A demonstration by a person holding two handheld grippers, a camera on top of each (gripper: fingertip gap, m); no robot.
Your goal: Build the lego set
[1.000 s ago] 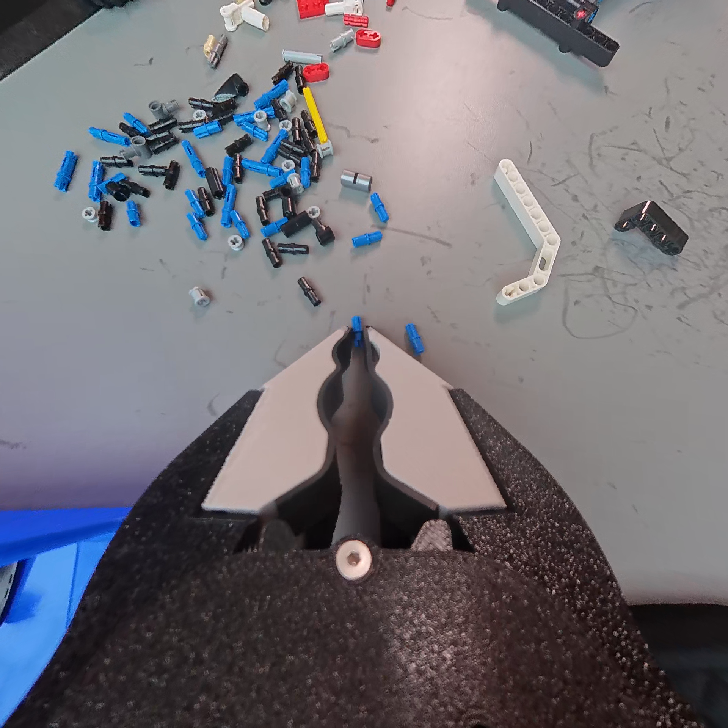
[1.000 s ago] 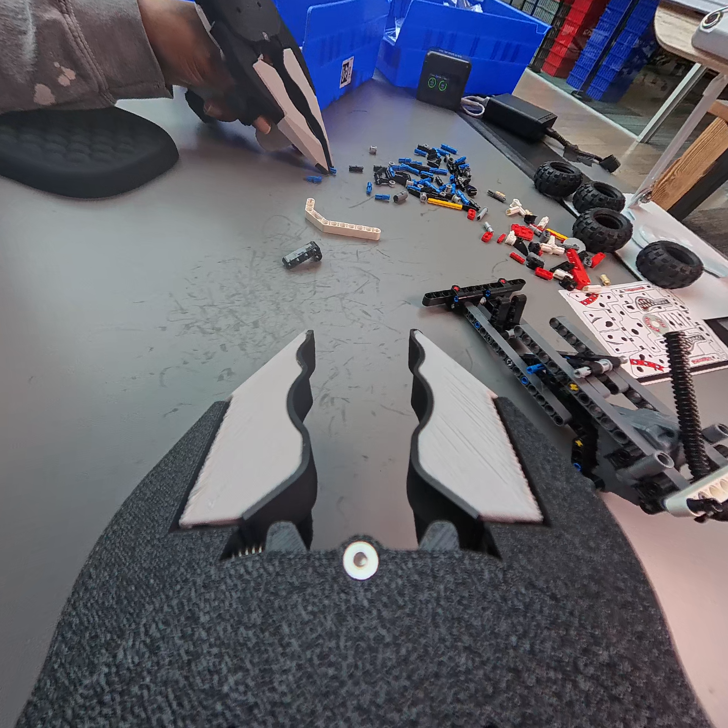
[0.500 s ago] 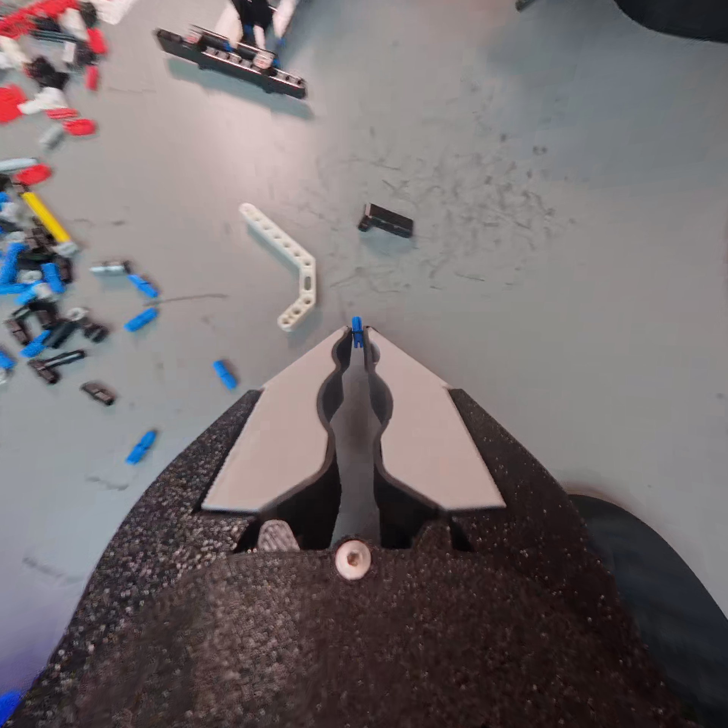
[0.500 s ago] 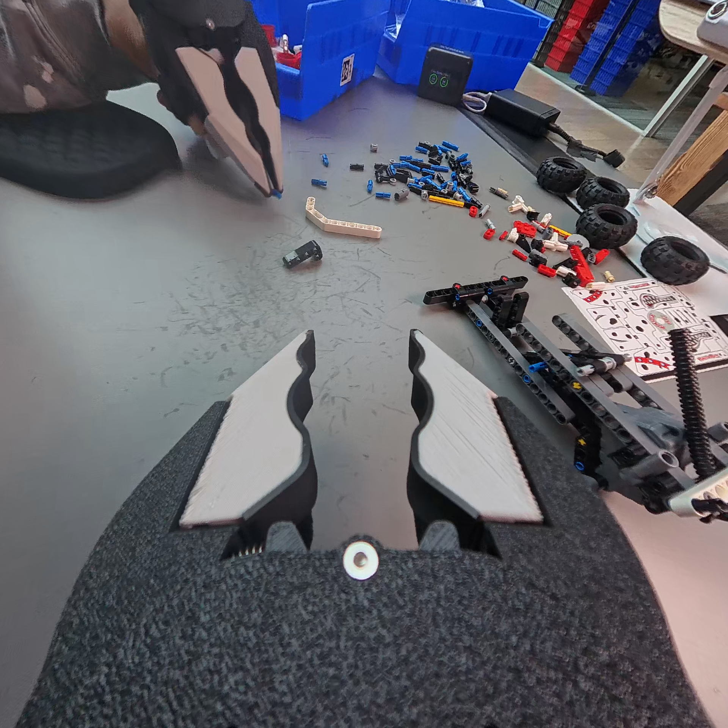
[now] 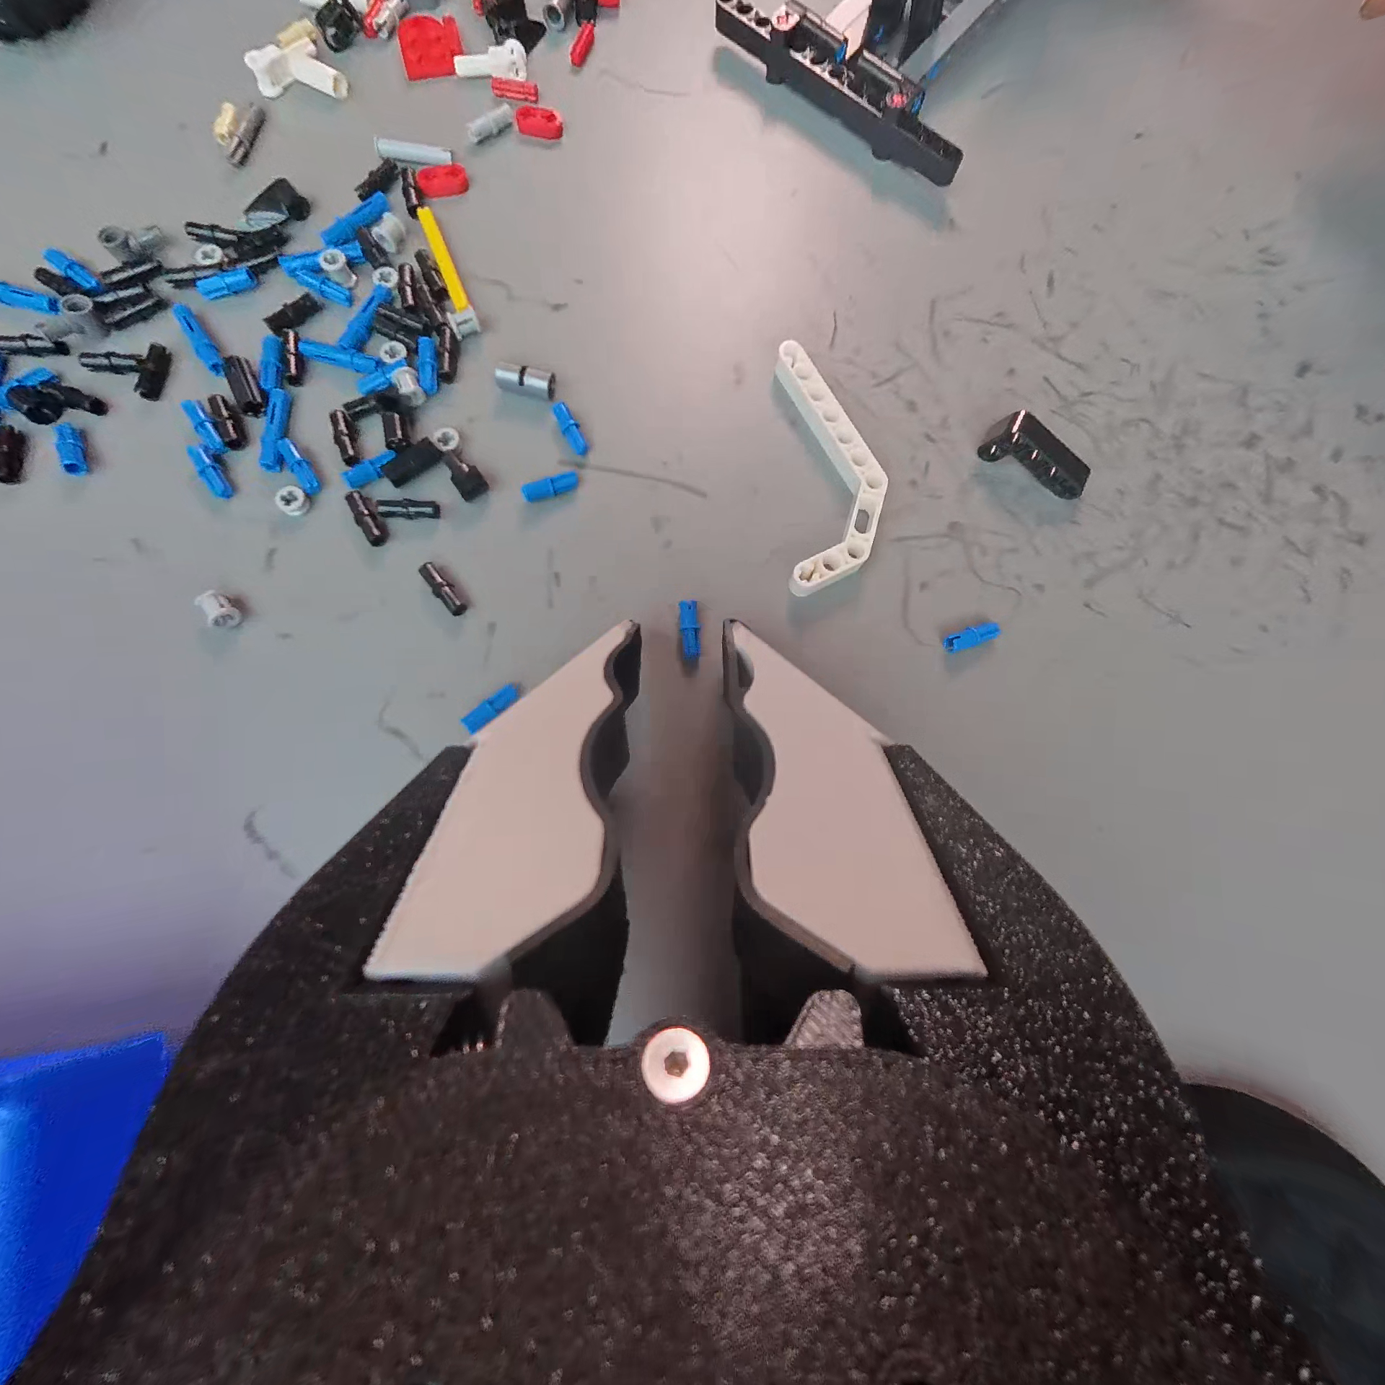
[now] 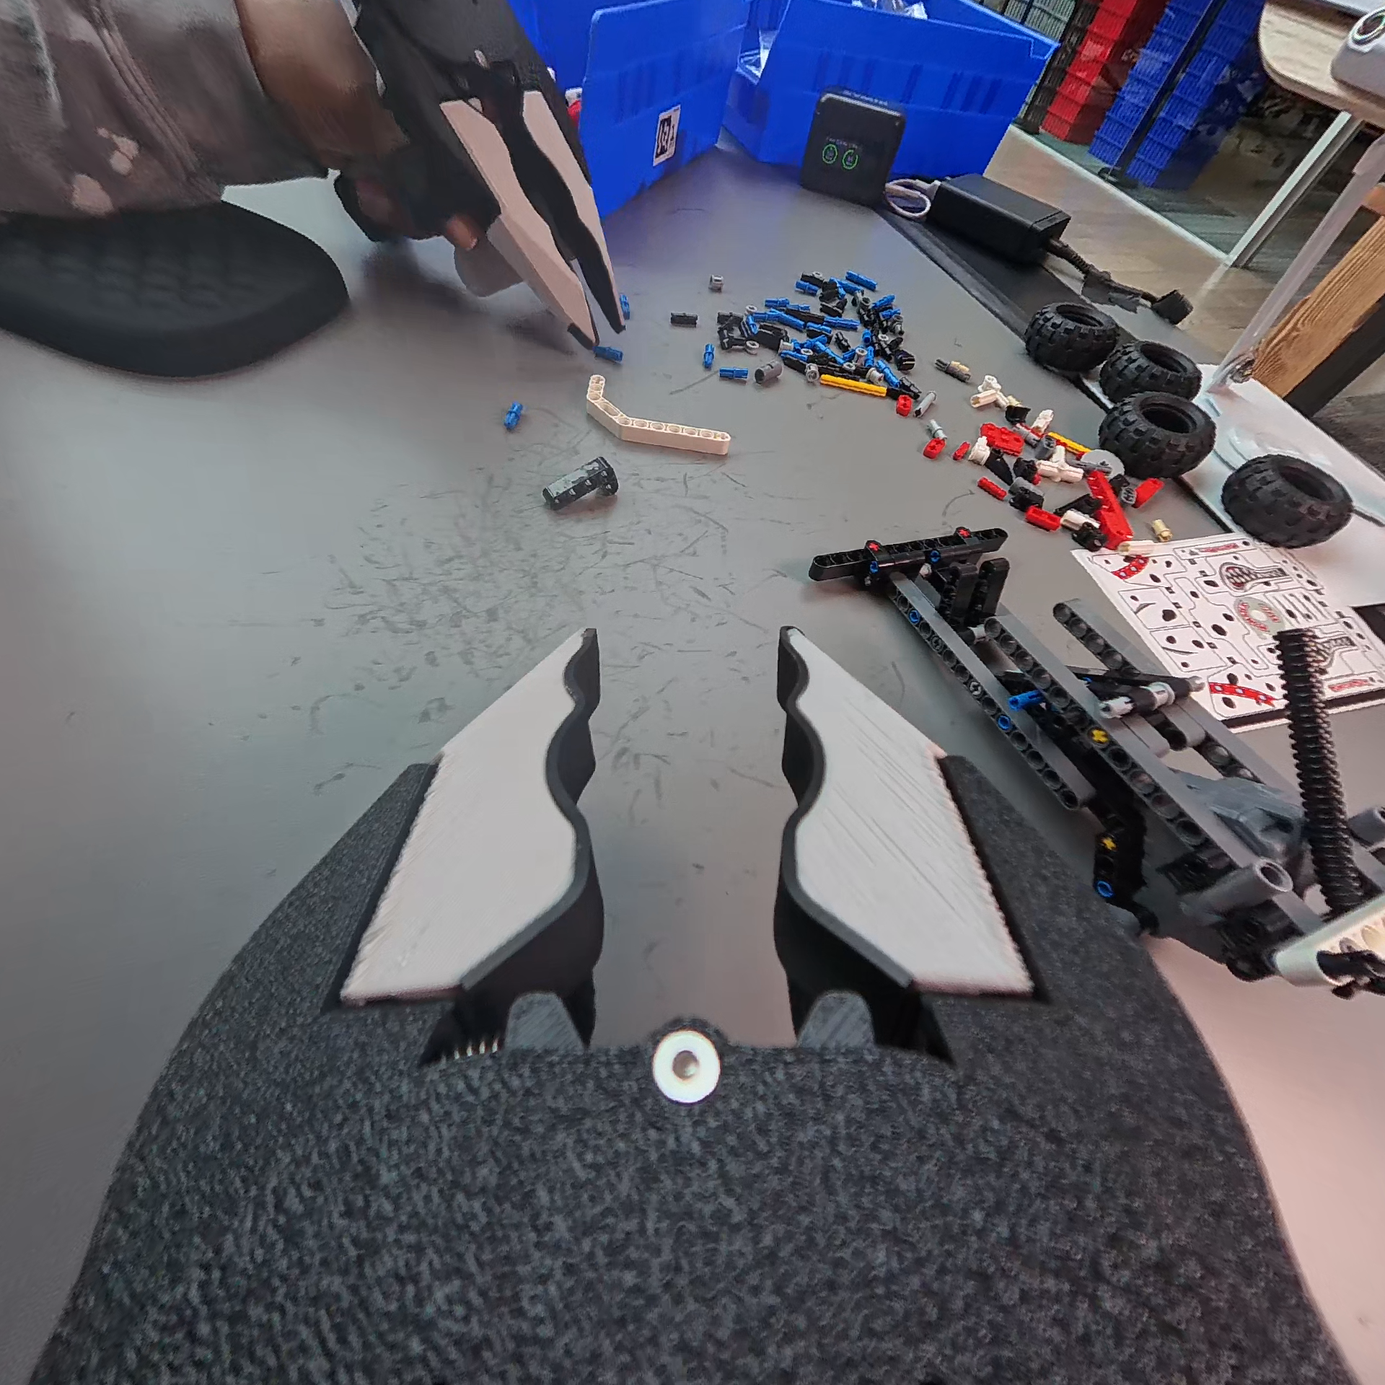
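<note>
My left gripper (image 5: pixel 682 637) is open, its tips low over the grey table. A small blue pin (image 5: pixel 688 638) lies between the tips and is not gripped. Another blue pin (image 5: pixel 971 637) lies to the right, and a third (image 5: pixel 491 707) by the left finger. A white bent beam (image 5: pixel 832 465) and a black angle piece (image 5: pixel 1034 454) lie beyond. My right gripper (image 6: pixel 688 652) is open and empty above bare table. The part-built dark chassis (image 6: pixel 1049 712) lies to its right. The left gripper (image 6: pixel 599 330) also shows in the right wrist view.
A pile of blue and black pins (image 5: pixel 300 337) lies at the left, with red and white parts (image 6: pixel 1049 465) farther on. Several black tyres (image 6: pixel 1154 427), a sticker sheet (image 6: pixel 1214 614), blue bins (image 6: pixel 862 82) and a black pad (image 6: pixel 150 292) ring the table. The left gripper's tips are roughly 25 cm from the right gripper's.
My left gripper was shut on a blue pin and swung right. It has let that pin go, swung back and opened around another pin on the table. The right gripper has stayed open.
</note>
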